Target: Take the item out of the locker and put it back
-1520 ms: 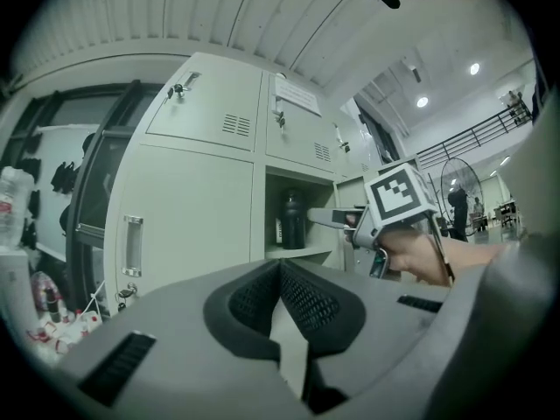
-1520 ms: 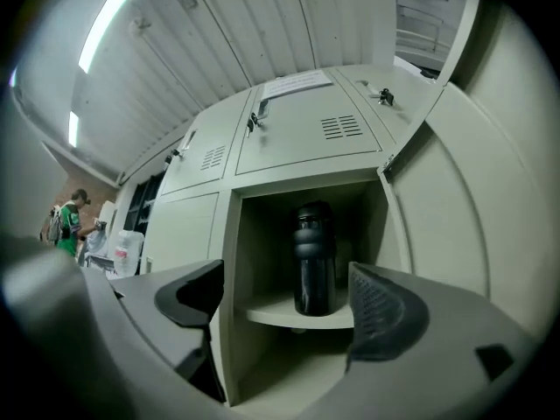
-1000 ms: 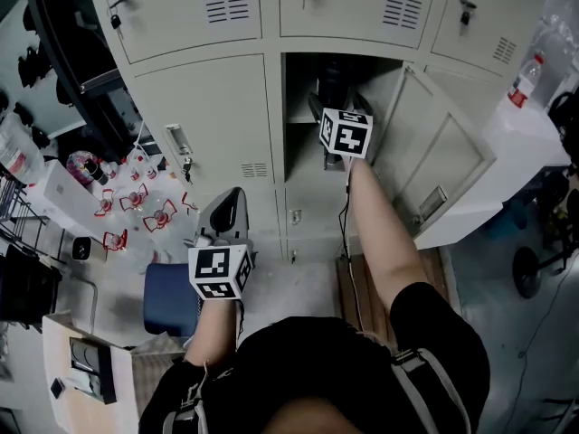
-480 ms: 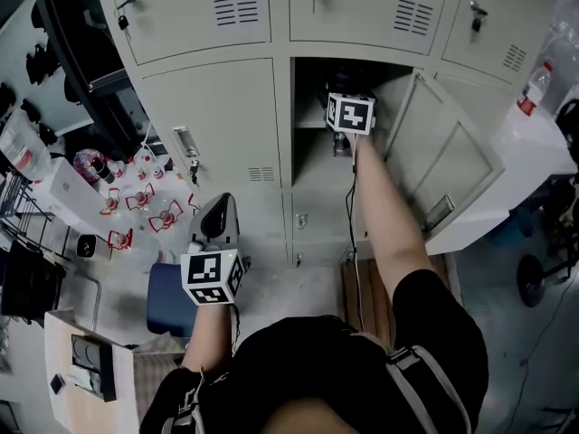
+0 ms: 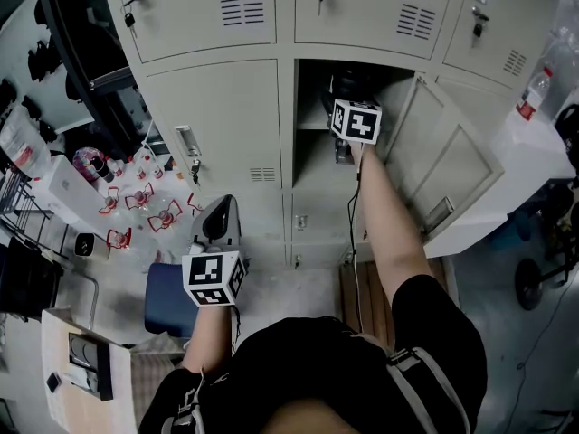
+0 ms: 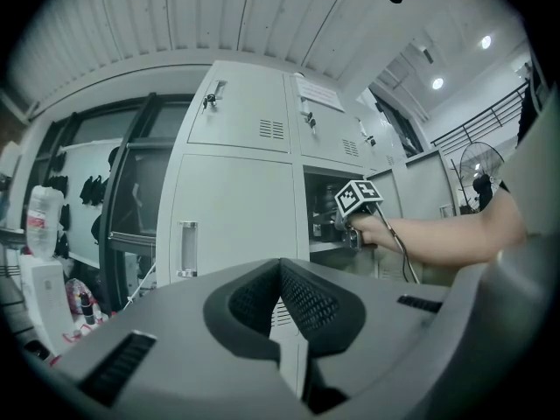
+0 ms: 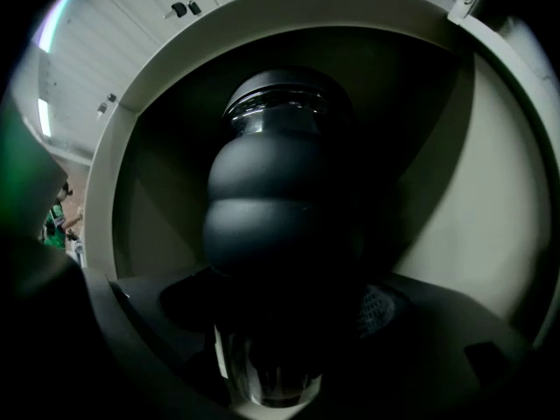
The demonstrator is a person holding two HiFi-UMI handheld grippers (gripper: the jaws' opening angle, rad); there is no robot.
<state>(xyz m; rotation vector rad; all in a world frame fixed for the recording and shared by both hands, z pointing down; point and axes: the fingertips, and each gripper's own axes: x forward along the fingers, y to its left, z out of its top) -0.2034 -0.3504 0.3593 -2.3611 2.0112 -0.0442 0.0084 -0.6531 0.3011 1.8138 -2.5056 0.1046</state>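
A dark bulbous bottle (image 7: 278,208) with a clear base stands in the open locker compartment (image 5: 312,147). My right gripper (image 7: 289,322) reaches into that compartment, and its jaws are closing with the bottle between them; I cannot make out the pads pressing on it in the dark. In the head view the right gripper (image 5: 346,99) is half inside the locker, marker cube outermost. My left gripper (image 5: 220,222) hangs low in front of the closed locker doors. In its own view the left gripper (image 6: 282,309) has its jaws together with nothing in them.
The locker's door (image 5: 445,161) stands swung out to the right. A blue stool (image 5: 170,298) is below my left gripper. Red-and-white items (image 5: 136,202) lie on the floor at left. A water bottle (image 5: 531,84) stands on a white surface at right.
The right gripper has pushed a little deeper into the open locker. The left gripper has stayed low and hardly moved.
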